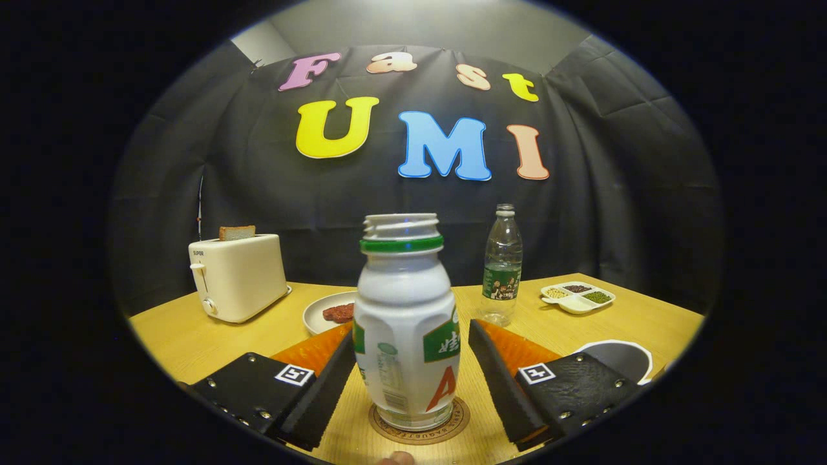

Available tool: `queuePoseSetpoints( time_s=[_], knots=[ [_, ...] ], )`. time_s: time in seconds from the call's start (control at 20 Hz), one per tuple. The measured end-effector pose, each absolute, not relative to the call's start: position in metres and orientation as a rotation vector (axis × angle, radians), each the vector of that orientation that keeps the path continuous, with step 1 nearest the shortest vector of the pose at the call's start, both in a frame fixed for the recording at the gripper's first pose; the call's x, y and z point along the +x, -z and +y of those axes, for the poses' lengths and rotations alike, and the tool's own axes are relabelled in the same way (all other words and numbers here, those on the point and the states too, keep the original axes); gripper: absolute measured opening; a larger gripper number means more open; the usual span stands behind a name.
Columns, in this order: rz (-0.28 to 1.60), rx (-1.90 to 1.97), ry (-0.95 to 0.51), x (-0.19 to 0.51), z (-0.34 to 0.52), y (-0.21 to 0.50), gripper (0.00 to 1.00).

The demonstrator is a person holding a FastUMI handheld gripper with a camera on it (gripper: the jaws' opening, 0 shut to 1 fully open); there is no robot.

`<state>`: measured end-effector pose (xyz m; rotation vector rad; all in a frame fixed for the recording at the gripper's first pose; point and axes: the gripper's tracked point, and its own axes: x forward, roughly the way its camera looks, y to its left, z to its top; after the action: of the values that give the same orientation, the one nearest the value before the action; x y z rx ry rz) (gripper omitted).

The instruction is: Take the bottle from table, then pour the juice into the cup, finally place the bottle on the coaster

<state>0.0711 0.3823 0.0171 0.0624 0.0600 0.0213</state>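
Note:
A white bottle (404, 329) with a green neck ring and no cap stands upright on a round brown coaster (420, 423) on the wooden table. My gripper (411, 361) is open, one black finger (329, 381) to the bottle's left and the other to its right. A small gap shows on the right side; on the left the pad is very near the bottle. A white cup (619, 358) sits just beyond the right finger, partly hidden by it.
A cream toaster (238, 276) with a slice of bread stands at the back left. A white plate (326, 313) with something dark lies behind the bottle. A clear water bottle (502, 266) and a divided snack dish (577, 297) stand at the back right.

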Motion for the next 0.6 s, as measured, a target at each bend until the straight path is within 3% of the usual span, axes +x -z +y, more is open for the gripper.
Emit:
queuePoseSetpoints(
  time_s=[0.6],
  knots=[
    [0.001, 0.087, -0.173, 0.009, 0.382, -0.092, 0.99]
  ],
)
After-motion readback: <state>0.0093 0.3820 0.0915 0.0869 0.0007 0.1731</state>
